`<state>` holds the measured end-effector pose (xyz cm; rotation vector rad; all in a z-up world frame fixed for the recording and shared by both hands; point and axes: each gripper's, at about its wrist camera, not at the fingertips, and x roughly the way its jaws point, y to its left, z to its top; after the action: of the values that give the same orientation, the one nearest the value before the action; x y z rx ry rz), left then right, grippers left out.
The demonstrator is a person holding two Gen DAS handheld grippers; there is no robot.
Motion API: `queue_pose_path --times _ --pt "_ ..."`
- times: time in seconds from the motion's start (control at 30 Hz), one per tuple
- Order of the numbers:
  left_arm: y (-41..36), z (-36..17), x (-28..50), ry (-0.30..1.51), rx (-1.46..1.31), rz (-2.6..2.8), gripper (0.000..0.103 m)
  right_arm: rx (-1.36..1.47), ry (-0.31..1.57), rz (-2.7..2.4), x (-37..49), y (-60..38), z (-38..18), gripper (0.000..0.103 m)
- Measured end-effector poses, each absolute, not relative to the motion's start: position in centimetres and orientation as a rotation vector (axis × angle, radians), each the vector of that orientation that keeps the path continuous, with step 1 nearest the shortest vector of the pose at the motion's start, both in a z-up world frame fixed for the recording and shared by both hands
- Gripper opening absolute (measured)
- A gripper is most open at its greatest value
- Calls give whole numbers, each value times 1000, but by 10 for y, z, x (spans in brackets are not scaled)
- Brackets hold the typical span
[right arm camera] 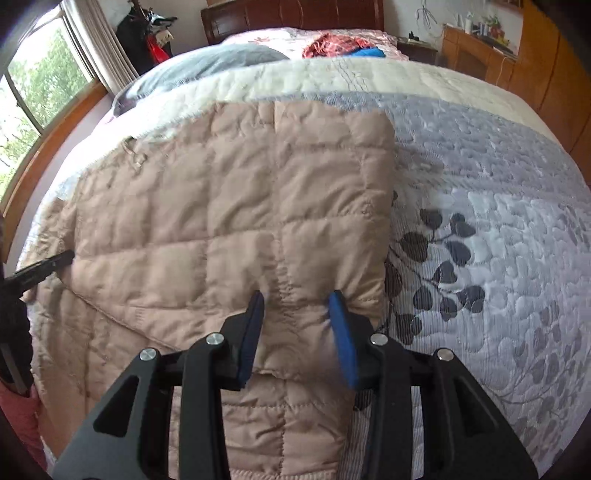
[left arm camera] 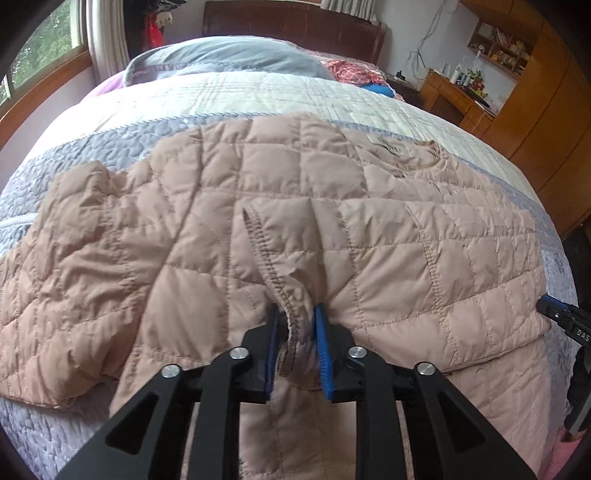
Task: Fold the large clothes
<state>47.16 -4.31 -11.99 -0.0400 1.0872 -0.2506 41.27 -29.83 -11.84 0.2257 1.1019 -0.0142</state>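
A beige quilted jacket [left arm camera: 280, 206] lies spread on the bed, a sleeve bunched at the left and a label near the collar at the far right. My left gripper [left arm camera: 297, 314] is shut on a stitched seam fold of the jacket near its front edge. In the right wrist view the jacket [right arm camera: 229, 199] shows as a folded-over panel. My right gripper [right arm camera: 297, 301] is shut on a thick fold at the panel's near right corner. The right gripper's tip shows at the right edge of the left wrist view [left arm camera: 561, 317].
The bed has a grey and white quilted cover [right arm camera: 480, 192] with a leaf print. A grey pillow [left arm camera: 229, 55] and red clothes [left arm camera: 351, 72] lie by the wooden headboard [left arm camera: 295, 22]. A window is at the left, wooden cabinets [left arm camera: 535, 103] at the right.
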Motion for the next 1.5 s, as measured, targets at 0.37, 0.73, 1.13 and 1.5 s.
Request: queue_pose_path --times 0.37,0.73,1.13,1.5 --pt "-105 -93 488 1013 36 -260 41 283 1083 -17 478 -305 -94 39" --pt "-103 -112 491 1065 37 -240 41 396 1125 11 479 -315 -119 38" --pt "-96 -122 457 1066 88 -236 45 293 1173 88 430 -253 -123 37" --pt "-93 -129 457 1068 81 -266 46 311 1173 84 431 -253 -135 39"
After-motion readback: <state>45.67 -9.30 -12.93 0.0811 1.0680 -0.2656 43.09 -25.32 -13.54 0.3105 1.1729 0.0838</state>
